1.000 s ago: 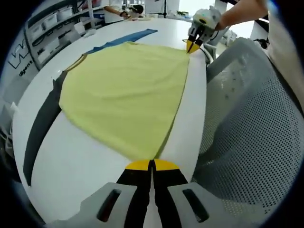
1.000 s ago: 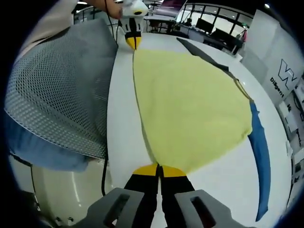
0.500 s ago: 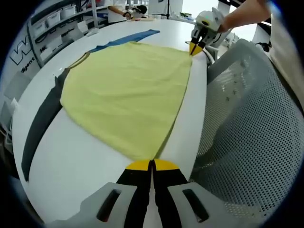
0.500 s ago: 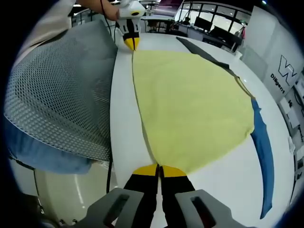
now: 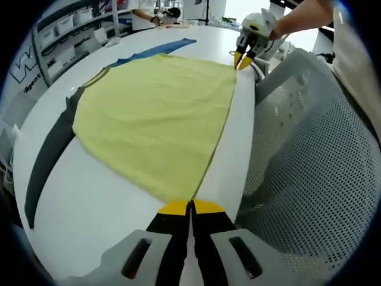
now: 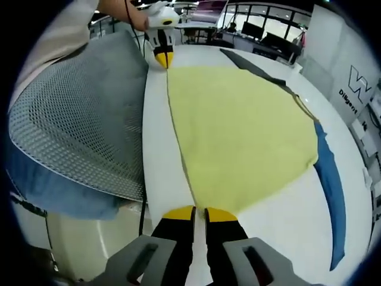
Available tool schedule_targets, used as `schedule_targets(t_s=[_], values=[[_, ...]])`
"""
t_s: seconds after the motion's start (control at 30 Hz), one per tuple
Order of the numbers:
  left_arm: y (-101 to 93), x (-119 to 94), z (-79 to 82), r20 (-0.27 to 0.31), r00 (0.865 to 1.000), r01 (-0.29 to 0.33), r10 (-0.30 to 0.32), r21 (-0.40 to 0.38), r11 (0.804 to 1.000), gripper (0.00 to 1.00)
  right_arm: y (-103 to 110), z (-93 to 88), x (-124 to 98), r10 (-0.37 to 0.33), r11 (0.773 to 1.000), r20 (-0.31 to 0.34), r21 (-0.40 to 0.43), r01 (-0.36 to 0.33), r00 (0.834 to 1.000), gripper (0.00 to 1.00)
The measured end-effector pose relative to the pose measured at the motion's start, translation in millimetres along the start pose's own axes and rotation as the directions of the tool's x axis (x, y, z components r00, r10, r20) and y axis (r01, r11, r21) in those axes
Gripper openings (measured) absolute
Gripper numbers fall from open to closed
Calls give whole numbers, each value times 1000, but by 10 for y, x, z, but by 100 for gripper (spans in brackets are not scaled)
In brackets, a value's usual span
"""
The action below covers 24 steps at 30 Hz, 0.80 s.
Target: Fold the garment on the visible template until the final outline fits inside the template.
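The yellow garment lies flat on the white bench, over a dark template and a blue one. It looks thin, soft and light, so it is best held at the corners. The left gripper has its fingers closed on one near corner. The right gripper shows a narrow gap at the other corner; I cannot tell if it grips.
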<state>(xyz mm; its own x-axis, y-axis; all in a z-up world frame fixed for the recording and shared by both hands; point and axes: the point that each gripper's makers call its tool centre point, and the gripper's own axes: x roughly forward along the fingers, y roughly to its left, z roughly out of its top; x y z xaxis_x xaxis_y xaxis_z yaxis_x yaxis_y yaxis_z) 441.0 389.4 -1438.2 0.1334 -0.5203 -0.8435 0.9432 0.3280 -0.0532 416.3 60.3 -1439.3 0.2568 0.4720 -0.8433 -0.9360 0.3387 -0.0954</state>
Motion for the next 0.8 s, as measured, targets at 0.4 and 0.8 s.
schedule_targets(t_s=[0.4, 0.8], values=[[101, -108, 77, 49, 999, -16, 17, -25, 1000, 5, -146, 22, -56, -24, 995, 40, 94, 20, 999, 4], [393, -219, 79, 111, 991, -60, 76, -135, 989, 13, -432, 12, -148, -94, 963, 85, 259, 69, 992, 8]])
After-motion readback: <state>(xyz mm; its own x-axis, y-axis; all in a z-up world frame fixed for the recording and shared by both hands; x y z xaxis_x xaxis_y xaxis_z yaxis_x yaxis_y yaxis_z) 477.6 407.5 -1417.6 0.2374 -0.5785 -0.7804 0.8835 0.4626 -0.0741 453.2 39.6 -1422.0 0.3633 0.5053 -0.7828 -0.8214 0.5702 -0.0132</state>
